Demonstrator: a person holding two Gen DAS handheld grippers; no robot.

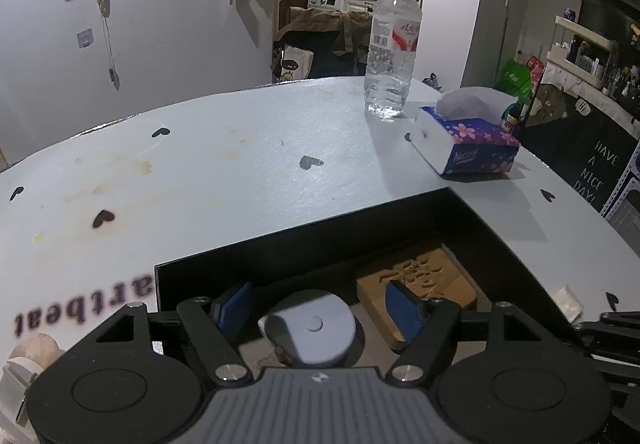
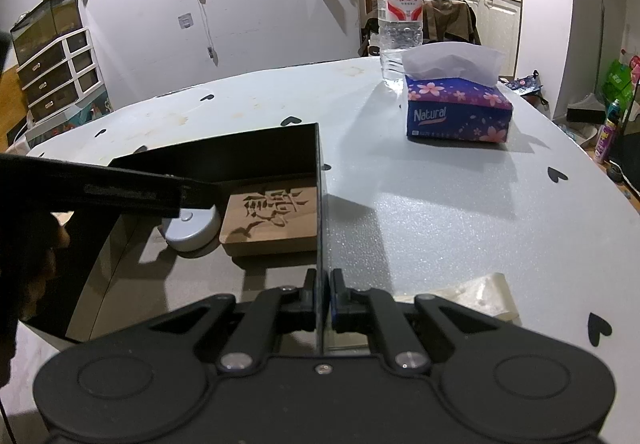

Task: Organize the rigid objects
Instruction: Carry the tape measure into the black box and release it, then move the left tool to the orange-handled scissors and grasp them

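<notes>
Now, with right gripper (image 2: 323,298) pinching the box (image 2: 319,204) wall, we lift left gripper (image 1: 316,310), fingers spread and empty, clear of the puck (image 1: 316,332).

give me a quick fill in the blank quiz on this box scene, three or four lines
1. The right hand-held gripper is shut on the box's ____.
2. The grey round disc lies inside the black box, beside the carved ____ block.
3. The water bottle stands just behind the ____ pack.
4. The left hand-held gripper is ____, its pads clear of the disc.

Missing words: wall; wooden; tissue; open
</notes>
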